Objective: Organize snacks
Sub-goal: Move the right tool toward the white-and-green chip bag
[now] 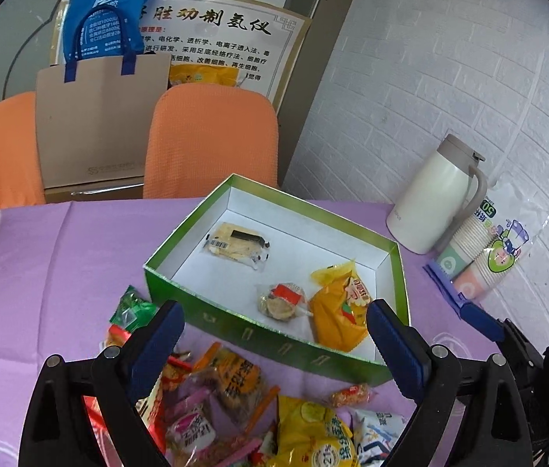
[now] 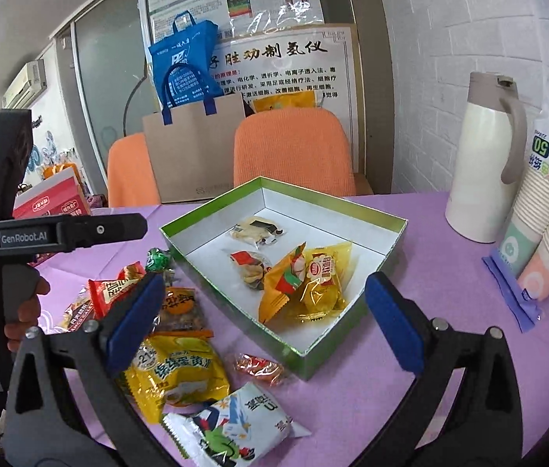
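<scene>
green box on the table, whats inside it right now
Inside the green box lie four wrapped snacks: a pale cracker pack, a clear cookie pack, and two yellow packs overlapping near the front. Anything beneath those is hidden.

Bright, even indoor light, soft shadows, sharp centre, strong fisheye bending with dark corners

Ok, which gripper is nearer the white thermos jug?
Right. The right gripper hangs over the green box's near corner, with the white thermos jug ahead to its right; the left gripper is further left, over the loose snack pile.
</scene>
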